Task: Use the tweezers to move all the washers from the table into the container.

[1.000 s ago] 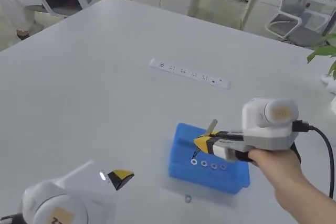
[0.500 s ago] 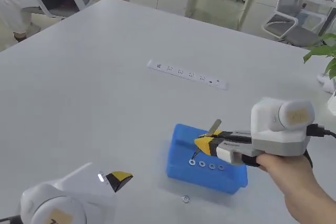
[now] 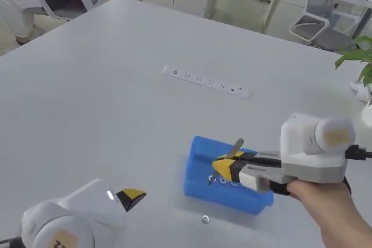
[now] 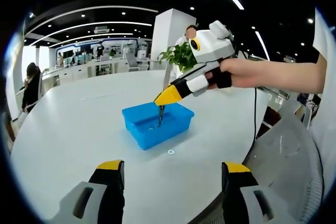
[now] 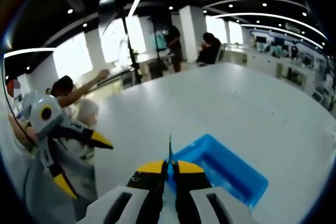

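Closest in, the left gripper [image 4: 173,167] hovers over the near part of the desk [image 3: 104,97], its jaws spread wide and holding nothing. Just beyond it, one washer [image 4: 170,152] lies on the desk, near the front wall of the blue container [image 4: 152,137]. The right gripper [image 5: 170,169] pinches the tweezers [image 4: 160,114], whose tips point down inside the container. Farther off lies a white power strip [image 3: 206,82].

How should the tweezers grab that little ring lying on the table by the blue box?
Probably from straight above: put one tip of the tweezers through the hole of the washer and pinch its rim. It lies flat on the table, leaving little edge to catch sideways.
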{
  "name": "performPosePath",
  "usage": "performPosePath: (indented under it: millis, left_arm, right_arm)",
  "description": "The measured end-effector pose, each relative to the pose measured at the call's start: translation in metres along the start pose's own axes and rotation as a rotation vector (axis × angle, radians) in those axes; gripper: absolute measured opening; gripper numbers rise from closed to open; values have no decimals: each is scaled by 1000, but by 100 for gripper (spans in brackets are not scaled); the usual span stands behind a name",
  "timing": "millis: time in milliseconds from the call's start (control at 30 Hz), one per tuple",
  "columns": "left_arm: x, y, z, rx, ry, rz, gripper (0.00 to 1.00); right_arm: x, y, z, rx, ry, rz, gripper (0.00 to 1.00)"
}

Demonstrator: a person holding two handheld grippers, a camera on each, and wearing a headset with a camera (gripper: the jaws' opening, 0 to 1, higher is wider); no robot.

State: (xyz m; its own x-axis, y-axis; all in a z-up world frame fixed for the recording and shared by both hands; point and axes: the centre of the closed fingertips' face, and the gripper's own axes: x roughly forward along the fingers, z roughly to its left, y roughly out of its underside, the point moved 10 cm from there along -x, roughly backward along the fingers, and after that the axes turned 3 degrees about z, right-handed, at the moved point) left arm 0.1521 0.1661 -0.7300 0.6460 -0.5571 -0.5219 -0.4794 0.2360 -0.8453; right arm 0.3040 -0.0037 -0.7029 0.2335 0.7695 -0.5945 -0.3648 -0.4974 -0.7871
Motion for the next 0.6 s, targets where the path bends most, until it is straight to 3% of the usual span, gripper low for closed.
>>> performPosePath:
  millis: [333,600]
  left_arm:
    - [0,0,0,2,-1,2,76]
    - [0,1,-1,7,1,6,75]
  right_arm:
    - [2,10,11,22,-27,1,4]
    - [7,26,15,38,-35,40,4]
